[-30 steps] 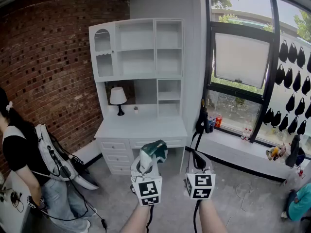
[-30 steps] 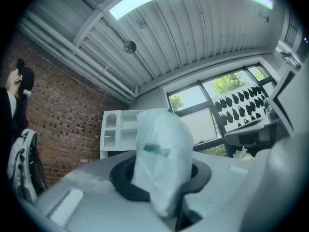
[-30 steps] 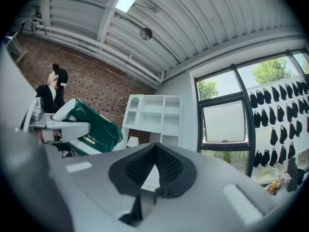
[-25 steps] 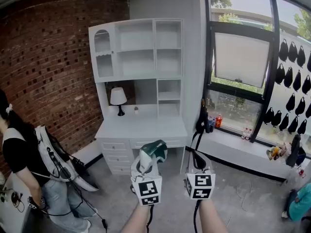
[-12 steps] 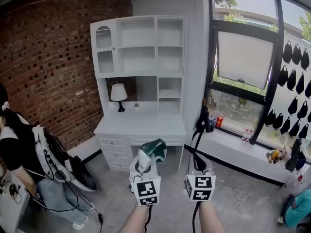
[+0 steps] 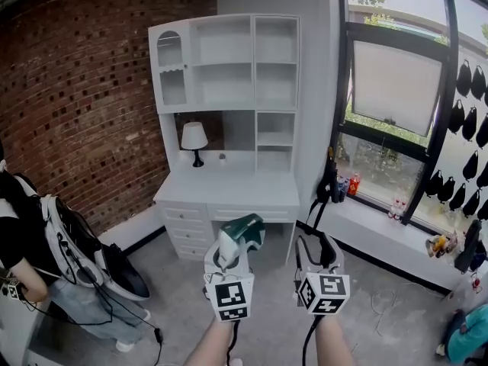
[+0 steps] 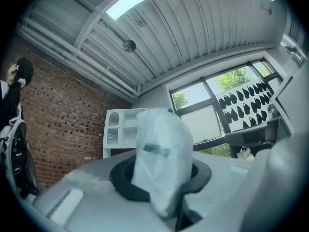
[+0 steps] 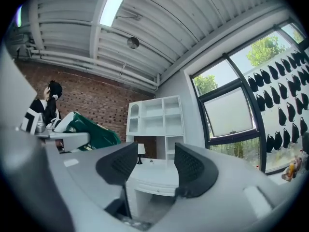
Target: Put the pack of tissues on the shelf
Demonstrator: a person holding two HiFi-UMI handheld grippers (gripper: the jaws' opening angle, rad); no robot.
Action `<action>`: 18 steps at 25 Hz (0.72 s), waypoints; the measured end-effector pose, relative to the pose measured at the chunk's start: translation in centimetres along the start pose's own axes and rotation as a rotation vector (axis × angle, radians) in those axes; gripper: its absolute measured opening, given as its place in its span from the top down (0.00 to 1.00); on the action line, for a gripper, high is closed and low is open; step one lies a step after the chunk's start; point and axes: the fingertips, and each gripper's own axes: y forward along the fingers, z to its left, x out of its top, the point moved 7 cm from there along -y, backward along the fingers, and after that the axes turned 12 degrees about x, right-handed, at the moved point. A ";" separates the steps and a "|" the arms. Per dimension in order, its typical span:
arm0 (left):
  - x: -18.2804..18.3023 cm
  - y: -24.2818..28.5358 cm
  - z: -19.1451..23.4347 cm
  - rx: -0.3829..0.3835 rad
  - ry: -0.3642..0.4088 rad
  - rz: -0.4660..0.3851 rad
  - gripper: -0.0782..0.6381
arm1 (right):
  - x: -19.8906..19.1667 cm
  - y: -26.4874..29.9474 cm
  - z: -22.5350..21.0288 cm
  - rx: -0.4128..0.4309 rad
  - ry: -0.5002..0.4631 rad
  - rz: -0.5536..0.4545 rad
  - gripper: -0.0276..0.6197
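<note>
1. Left gripper [image 6: 227, 252]: jaws closed on the pack of tissues [image 6: 244, 227], which is held in the air, well short of the white shelf [image 6: 229, 63].
2. Right gripper [image 6: 319, 250]: jaws have just been opening and stand apart, with nothing between them.

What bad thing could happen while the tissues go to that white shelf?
The soft pack of tissues sticks far out of the left gripper, whose jaws pinch it near one end, so it might slip. The small lamp stands on the desk just under the shelf; a low reach could knock it. A person stands close at the left and could get bumped.
</note>
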 end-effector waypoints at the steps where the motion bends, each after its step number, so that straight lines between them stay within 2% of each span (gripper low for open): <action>1: -0.2 0.4 0.1 -0.002 0.001 0.000 0.74 | -0.2 0.4 -0.1 0.000 -0.002 0.001 0.60; 11: -2.6 8.9 2.9 -0.031 -0.005 -0.005 0.74 | -1.8 8.4 -1.4 -0.044 -0.006 0.014 0.60; 18: -4.6 15.4 6.3 -0.068 -0.020 -0.002 0.74 | -3.6 15.0 -0.4 -0.084 -0.005 0.032 0.60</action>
